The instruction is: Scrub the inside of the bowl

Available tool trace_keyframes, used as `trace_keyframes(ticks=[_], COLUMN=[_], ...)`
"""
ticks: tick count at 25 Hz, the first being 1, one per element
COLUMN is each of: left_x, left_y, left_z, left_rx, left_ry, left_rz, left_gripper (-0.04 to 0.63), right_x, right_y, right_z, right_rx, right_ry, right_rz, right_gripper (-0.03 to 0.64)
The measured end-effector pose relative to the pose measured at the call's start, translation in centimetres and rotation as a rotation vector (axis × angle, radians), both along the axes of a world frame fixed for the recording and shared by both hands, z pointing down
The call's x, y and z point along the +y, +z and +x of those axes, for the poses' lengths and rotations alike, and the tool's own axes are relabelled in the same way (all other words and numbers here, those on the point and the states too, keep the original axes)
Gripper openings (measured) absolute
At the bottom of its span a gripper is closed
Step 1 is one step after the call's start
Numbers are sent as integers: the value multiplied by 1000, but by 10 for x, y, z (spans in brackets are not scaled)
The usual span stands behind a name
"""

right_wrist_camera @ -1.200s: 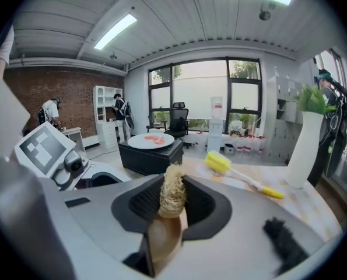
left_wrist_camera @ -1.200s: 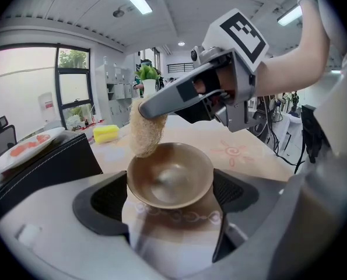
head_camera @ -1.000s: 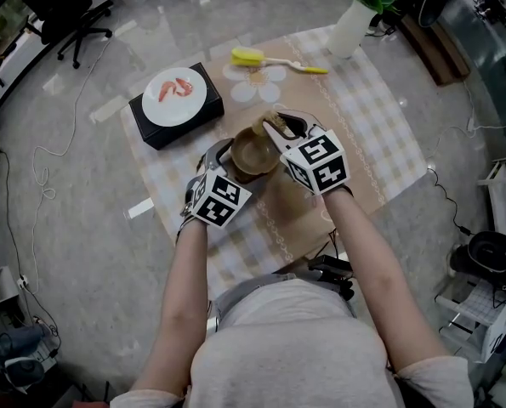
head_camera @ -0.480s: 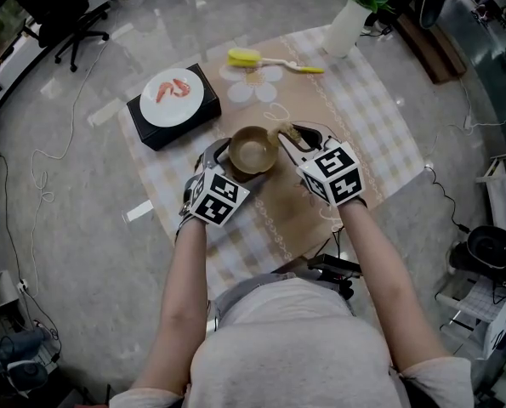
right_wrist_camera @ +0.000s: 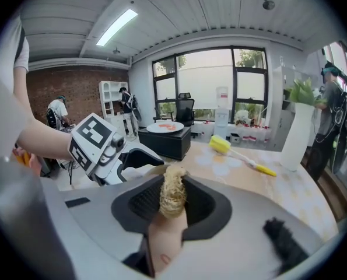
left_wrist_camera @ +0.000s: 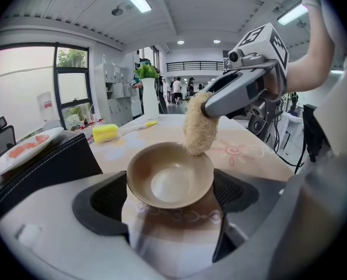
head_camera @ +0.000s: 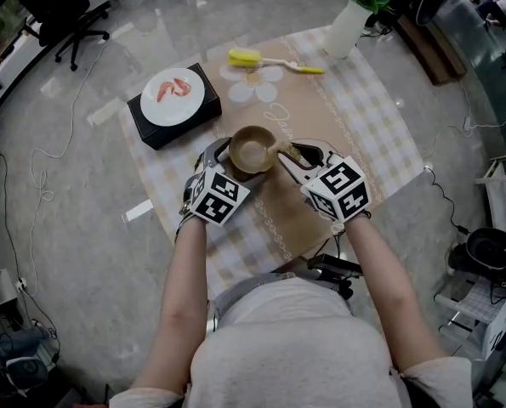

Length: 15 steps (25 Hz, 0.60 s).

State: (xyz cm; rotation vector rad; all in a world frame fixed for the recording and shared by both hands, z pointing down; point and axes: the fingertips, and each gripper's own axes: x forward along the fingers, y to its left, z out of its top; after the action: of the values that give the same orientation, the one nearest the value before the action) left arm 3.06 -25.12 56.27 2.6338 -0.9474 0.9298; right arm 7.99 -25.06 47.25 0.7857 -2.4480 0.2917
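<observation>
A tan bowl [head_camera: 251,150] [left_wrist_camera: 170,174] sits on the tablecloth, and my left gripper [head_camera: 221,161] [left_wrist_camera: 170,191] is shut on its near rim, both jaws hugging its sides. My right gripper [head_camera: 287,153] [right_wrist_camera: 172,198] is shut on a pale fibrous loofah scrubber [left_wrist_camera: 199,129] [right_wrist_camera: 173,192]. The scrubber's tip touches the bowl's right inner rim. In the right gripper view the bowl is mostly hidden behind the scrubber and the jaws.
A black box [head_camera: 174,107] carries a white plate [head_camera: 173,95] with red food at the back left. A yellow dish brush [head_camera: 272,60] lies at the back, with a white vase holding a plant [head_camera: 354,19] beyond it. Cables run across the grey floor [head_camera: 65,228].
My right gripper has drawn back to the right and nearer, taking the scrubber from over the bowl's middle to its right rim. The left gripper and bowl have stayed put.
</observation>
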Motion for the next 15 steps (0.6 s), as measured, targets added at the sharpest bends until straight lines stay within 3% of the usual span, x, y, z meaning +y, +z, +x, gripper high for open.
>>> trace_keyframes(ticks=[15], left_x=[0], left_y=[0], left_z=[0], left_rx=[-10], left_ry=[5], left_rz=[-5], left_gripper=[474], right_x=[28], right_y=[-5], right_z=[-39], right_rx=[-34], right_ry=[-244], right_rz=[-55], right_gripper=[92])
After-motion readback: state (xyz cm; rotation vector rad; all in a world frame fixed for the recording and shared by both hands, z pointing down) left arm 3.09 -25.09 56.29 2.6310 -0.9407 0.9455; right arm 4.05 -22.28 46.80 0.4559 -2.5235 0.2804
